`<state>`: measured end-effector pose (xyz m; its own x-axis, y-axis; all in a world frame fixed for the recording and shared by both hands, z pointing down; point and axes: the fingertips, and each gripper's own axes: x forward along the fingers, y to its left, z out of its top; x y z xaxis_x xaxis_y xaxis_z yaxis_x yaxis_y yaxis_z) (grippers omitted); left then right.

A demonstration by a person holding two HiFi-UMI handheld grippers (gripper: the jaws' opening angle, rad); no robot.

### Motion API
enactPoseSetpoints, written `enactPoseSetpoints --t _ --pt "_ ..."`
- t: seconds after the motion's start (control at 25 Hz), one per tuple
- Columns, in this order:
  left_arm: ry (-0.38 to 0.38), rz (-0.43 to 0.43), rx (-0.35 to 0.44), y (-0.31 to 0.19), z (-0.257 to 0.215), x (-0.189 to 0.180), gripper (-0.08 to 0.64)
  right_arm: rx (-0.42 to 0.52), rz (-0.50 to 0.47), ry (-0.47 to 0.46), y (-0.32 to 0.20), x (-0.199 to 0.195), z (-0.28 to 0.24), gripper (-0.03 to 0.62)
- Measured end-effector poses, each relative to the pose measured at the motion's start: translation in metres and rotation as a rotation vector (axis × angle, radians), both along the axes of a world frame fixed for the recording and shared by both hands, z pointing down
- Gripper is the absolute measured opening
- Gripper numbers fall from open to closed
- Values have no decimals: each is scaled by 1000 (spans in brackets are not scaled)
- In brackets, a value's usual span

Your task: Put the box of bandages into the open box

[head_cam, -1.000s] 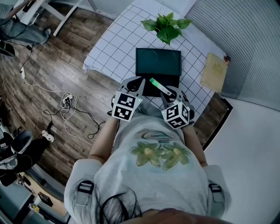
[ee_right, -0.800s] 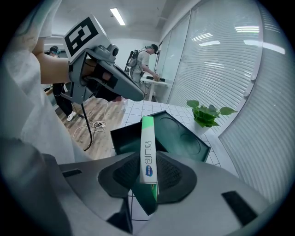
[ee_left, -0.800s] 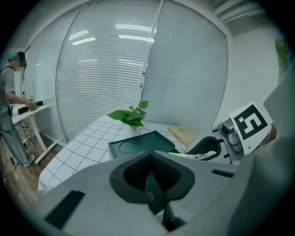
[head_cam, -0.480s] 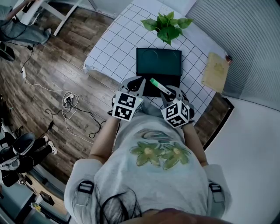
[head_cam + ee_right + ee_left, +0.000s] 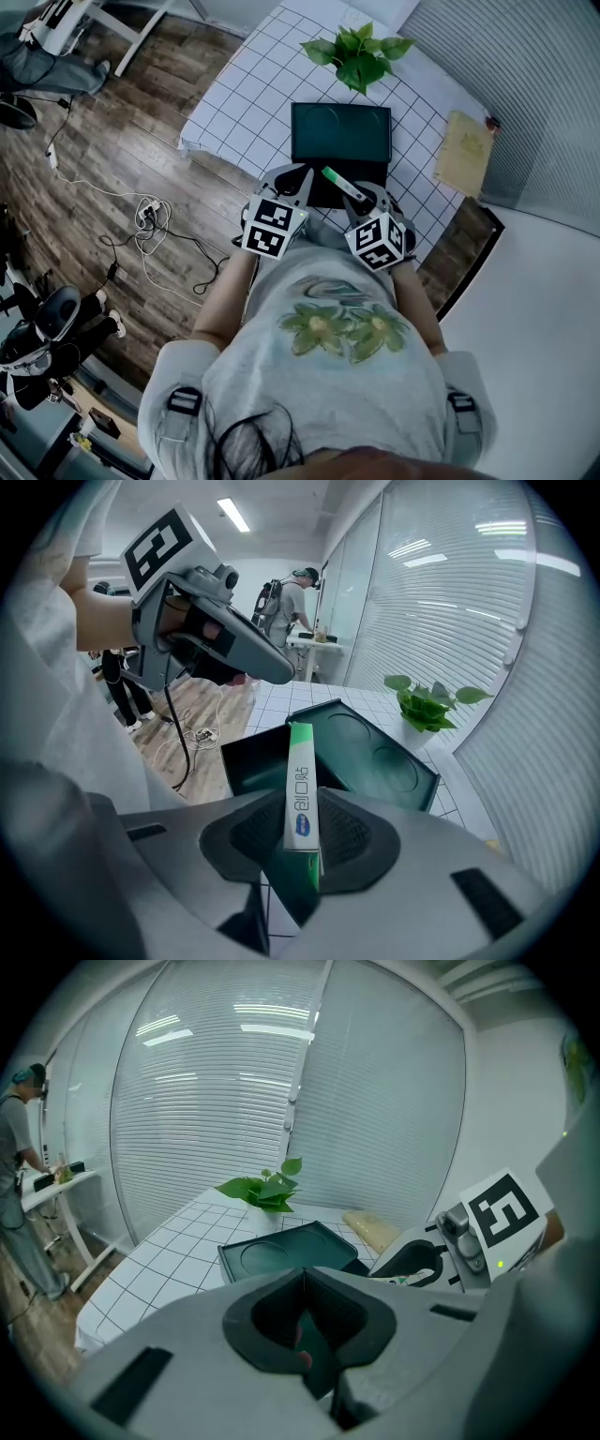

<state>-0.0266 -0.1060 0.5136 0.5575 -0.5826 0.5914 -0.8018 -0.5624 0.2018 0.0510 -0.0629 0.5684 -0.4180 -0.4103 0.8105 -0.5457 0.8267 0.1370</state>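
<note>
- Grid-patterned table [image 5: 239, 103], bearing the open box [image 5: 339, 131], its lid laid flat.
- Right gripper [image 5: 302, 841]: jaws clamped on the box of bandages [image 5: 301, 789], which is held slanting above the near part of the open box.
- Left gripper [image 5: 300, 1283]: jaws closed together, empty, just beside the right gripper.
- Potted plant [image 5: 358, 52] at the table's far edge, beyond the open box.

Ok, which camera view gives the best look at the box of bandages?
The right gripper view: the box of bandages stands centred and large, gripped in the right tool, its green-and-white face and print visible. The head view shows it as a small strip over the open box. The left gripper view shows only a sliver.
</note>
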Motion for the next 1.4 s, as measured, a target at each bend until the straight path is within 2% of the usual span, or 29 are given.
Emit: enactPoseSetpoints --t 0.96,1.4 --pt "-17 16 -21 -6 8 4 8 -23 -4 -19 -8 -1 10 95" --pt "-12 24 -24 -8 10 6 8 -32 9 29 -7 12 15 95"
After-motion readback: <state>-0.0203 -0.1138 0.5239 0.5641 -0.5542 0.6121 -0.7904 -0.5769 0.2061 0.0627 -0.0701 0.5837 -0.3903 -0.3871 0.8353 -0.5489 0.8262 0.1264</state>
